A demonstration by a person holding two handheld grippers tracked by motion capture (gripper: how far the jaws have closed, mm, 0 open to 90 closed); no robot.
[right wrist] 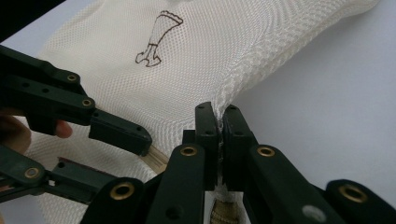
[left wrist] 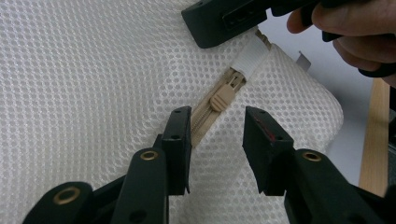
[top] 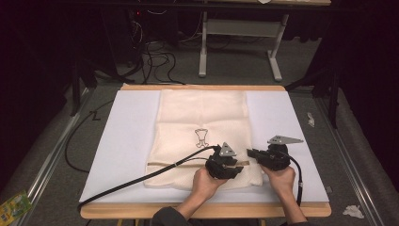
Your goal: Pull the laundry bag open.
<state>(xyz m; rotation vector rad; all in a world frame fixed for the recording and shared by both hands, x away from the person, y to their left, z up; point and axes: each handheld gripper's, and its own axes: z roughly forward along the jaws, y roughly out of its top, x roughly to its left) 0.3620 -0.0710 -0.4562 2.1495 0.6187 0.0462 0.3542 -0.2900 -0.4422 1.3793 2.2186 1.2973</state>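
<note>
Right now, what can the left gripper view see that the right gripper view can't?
Left gripper view alone: the tan zipper pull lying ahead of the left gripper, whose jaws stand apart, and the white tab at the zipper's end. Right gripper view alone: the little brown drawing on the bag, and the right gripper shut on the bag's edge. Both share the white mesh bag and the white table cover.
</note>
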